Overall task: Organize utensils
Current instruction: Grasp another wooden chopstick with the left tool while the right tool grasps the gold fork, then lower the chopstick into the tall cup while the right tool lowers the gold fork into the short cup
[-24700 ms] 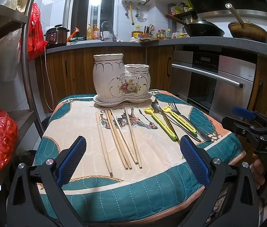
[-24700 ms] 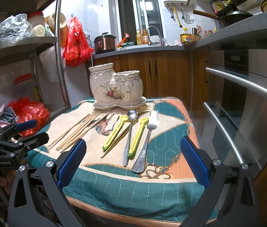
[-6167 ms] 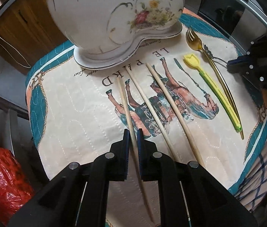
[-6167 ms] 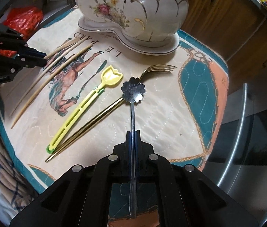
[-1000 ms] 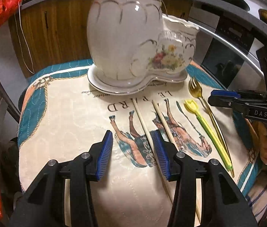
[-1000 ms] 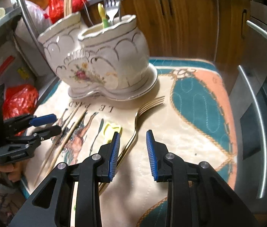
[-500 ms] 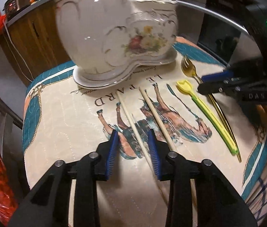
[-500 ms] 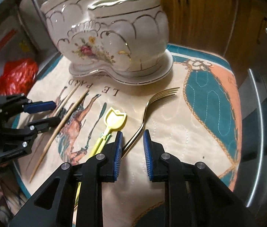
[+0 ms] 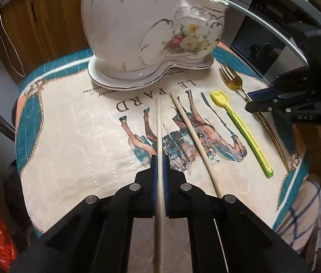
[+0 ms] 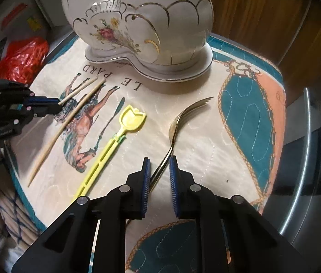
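Your left hand-held gripper pinches one chopstick at lower centre, your right hand-held gripper sits narrowly parted around the gold fork, and another chopstick and the yellow utensil wait below the holder.

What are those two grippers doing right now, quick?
Left gripper: shut on a chopstick.
Right gripper: open, jaws either side of the gold fork handle, not yet clamped.

My left gripper is pinched tight around a chopstick; my right gripper sits parted, low, straddling the fork handle.
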The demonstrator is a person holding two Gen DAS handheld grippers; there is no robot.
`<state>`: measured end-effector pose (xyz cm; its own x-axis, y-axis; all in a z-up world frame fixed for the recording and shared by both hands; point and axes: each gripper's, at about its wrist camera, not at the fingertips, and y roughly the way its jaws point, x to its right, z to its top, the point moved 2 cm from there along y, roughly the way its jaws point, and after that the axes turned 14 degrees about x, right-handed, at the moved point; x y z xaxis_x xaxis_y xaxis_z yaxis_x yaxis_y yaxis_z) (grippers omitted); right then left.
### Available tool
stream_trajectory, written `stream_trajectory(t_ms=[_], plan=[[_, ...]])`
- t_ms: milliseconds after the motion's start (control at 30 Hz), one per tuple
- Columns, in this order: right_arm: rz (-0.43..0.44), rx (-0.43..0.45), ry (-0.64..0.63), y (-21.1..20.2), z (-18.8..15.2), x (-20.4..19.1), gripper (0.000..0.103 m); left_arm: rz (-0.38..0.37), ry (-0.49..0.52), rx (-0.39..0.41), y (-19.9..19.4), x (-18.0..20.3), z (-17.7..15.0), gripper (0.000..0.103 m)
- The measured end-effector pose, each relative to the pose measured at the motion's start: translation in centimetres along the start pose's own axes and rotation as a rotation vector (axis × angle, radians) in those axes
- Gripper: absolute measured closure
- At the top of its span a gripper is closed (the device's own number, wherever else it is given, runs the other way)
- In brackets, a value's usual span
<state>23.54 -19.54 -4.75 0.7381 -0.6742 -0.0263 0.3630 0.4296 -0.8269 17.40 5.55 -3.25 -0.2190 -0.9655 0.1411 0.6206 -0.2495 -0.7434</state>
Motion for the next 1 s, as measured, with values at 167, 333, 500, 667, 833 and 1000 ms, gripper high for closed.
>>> stream_trajectory(t_ms=[167, 333, 500, 667, 833, 1000], plan=[[-0.006, -0.046, -0.016, 0.4, 0.6, -0.2, 0.085, -0.010, 0.002, -0.087, 0.3, -0.6, 0.6, 0.098], [-0.027, -0.099, -0.049, 0.8, 1.2, -0.6, 0.085, 0.037, 0.097, -0.167, 1.1, 0.7, 1.5, 0.098], [-0.036, -0.144, -0.071, 1.5, 1.7, -1.3, 0.085, 0.067, 0.183, -0.250, 2.4, 2.2, 2.6, 0.097], [-0.005, -0.131, -0.010, 1.2, 1.5, -0.3, 0.085, 0.074, 0.219, -0.286, 3.1, 3.0, 3.4, 0.097], [0.023, -0.083, 0.074, 0.7, 1.2, 0.7, 0.093, 0.069, 0.190, -0.218, 2.7, 2.9, 3.4, 0.098], [0.035, -0.040, 0.080, -0.4, 0.4, 1.3, 0.097, 0.078, 0.135, -0.135, 1.2, 1.7, 2.2, 0.099]])
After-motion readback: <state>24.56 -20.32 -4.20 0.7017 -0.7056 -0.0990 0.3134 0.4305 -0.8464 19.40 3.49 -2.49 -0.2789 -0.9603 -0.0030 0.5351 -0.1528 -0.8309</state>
